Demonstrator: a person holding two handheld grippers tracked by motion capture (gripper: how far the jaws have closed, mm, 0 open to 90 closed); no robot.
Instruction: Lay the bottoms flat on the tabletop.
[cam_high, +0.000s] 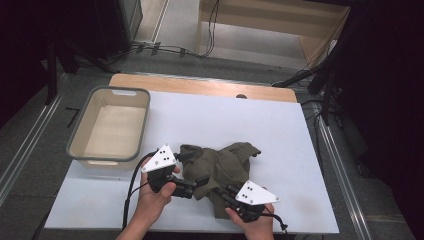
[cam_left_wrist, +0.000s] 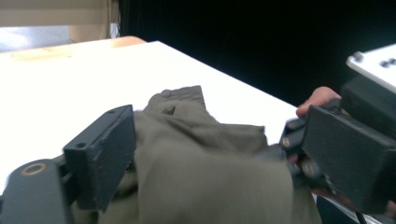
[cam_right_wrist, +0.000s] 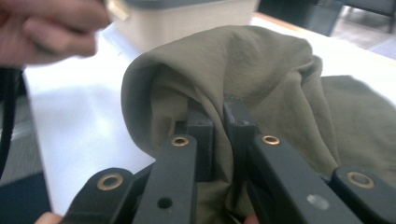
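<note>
An olive-green garment (cam_high: 220, 162) lies crumpled on the white table (cam_high: 225, 117), near its front edge. My left gripper (cam_high: 195, 170) reaches in from the garment's left side with its jaws spread wide. In the left gripper view a raised fold of the garment (cam_left_wrist: 205, 158) sits between those jaws, and the left gripper (cam_left_wrist: 224, 154) does not clamp it. My right gripper (cam_high: 221, 191) comes in from the front right. In the right gripper view the right gripper (cam_right_wrist: 218, 121) is shut on a bunched fold of the garment (cam_right_wrist: 261, 60), which drapes over the jaw tips.
A beige bin with a grey rim (cam_high: 117, 91) stands on the table's left side, and its wall (cam_right_wrist: 187, 18) shows behind the cloth. A strip of bare wood (cam_high: 200, 85) runs along the table's far edge. Cables lie on the floor beyond.
</note>
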